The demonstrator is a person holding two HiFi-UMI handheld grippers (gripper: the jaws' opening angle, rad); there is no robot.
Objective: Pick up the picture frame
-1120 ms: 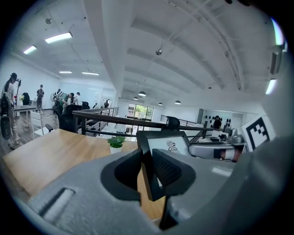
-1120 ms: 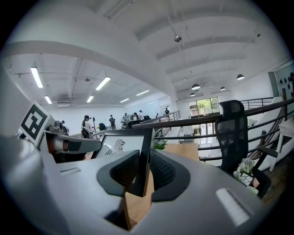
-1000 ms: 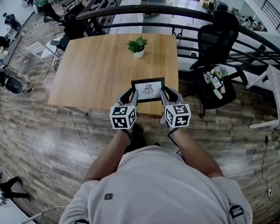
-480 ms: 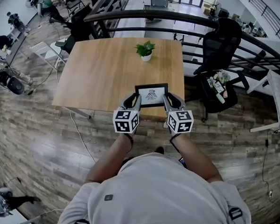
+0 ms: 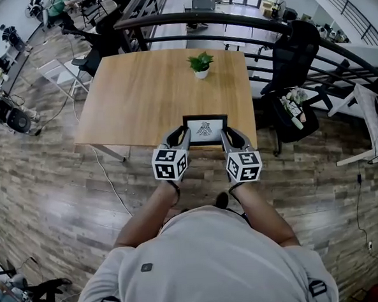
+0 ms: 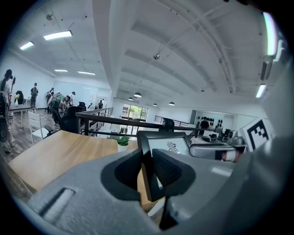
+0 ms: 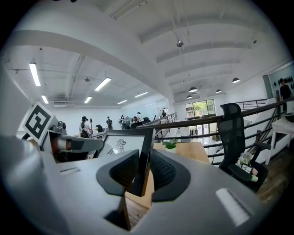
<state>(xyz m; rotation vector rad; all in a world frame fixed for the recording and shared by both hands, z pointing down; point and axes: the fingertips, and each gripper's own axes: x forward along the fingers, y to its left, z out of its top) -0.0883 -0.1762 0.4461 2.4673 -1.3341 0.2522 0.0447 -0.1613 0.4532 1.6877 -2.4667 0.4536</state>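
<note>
Lift in hand: left gripper (image 5: 182, 134) jaws clamp picture frame (image 5: 205, 128); right gripper (image 5: 226, 133) jaws opening, frame edge between them; next probably needs firmer right grip.

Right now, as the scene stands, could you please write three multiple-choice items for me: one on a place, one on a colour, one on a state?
1. Where on the table does the potted plant stand?
A. near the far edge
B. at the near edge
C. at the near left corner

2. What colour is the border of the picture frame?
A. white
B. black
C. red

3. How is the picture frame?
A. lying flat in the table's middle
B. leaning on the potted plant
C. gripped at its two sides by the left gripper and the right gripper

Key: 1 A, the plant sits by the edge farthest from the person. 2 B, a black rim surrounds the white print. 3 C, each gripper view shows a frame edge between the fingers; the right gripper's fingers are opening, with the frame between them.
</note>
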